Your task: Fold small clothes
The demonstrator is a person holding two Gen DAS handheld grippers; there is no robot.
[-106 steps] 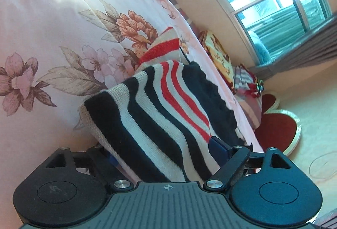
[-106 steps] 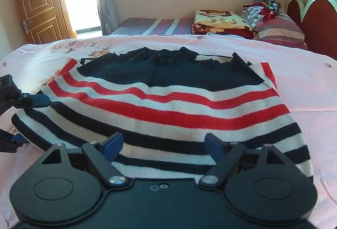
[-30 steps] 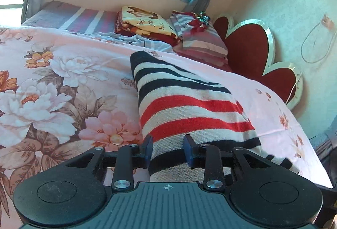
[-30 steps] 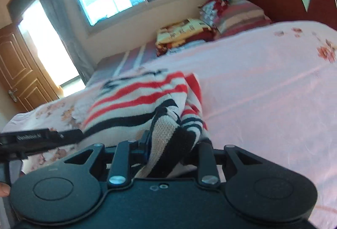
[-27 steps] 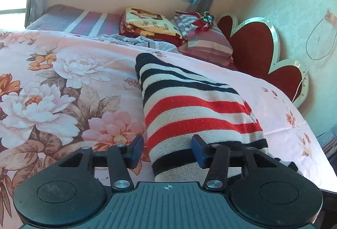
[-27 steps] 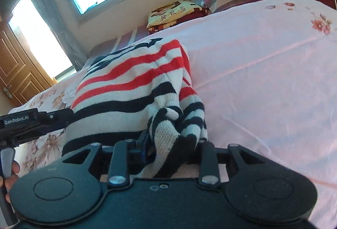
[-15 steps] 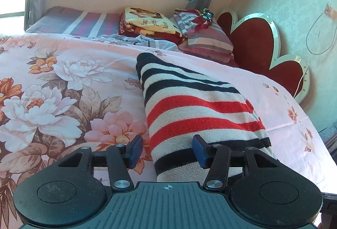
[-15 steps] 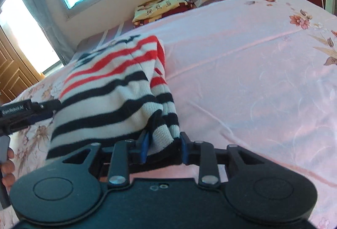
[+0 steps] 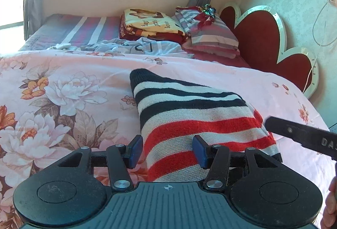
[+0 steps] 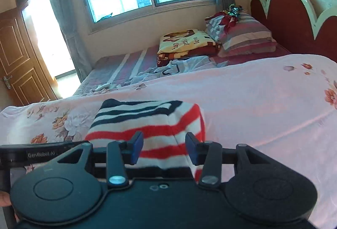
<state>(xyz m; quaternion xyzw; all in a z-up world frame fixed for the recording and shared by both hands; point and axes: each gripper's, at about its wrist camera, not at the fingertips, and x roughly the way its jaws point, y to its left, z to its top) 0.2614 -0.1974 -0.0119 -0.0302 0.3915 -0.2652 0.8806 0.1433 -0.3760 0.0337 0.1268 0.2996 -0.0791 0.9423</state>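
A knitted sweater [image 9: 189, 115] with black, white and red stripes lies folded in a compact block on the pink floral bedspread [image 9: 63, 89]. My left gripper [image 9: 167, 151] is open, its blue pads standing either side of the sweater's near end without pressing it. In the right wrist view the same sweater [image 10: 147, 121] lies just beyond my right gripper [image 10: 164, 148]. Its jaws are opening, and the cloth sits between the pads with a gap on each side. Each gripper's black body shows at the edge of the other's view.
A folded yellow blanket [image 9: 147, 22], striped pillows [image 9: 208, 35] and a crumpled pale garment [image 9: 134, 46] lie at the far side of the bed. The red heart-shaped headboard [image 9: 259, 39] is on the right, and a wooden door [image 10: 16, 64] on the far left.
My right gripper let go of the bunched sweater edge and drew back and up. My left jaws widened off the cloth. The sweater now rests folded on the bed.
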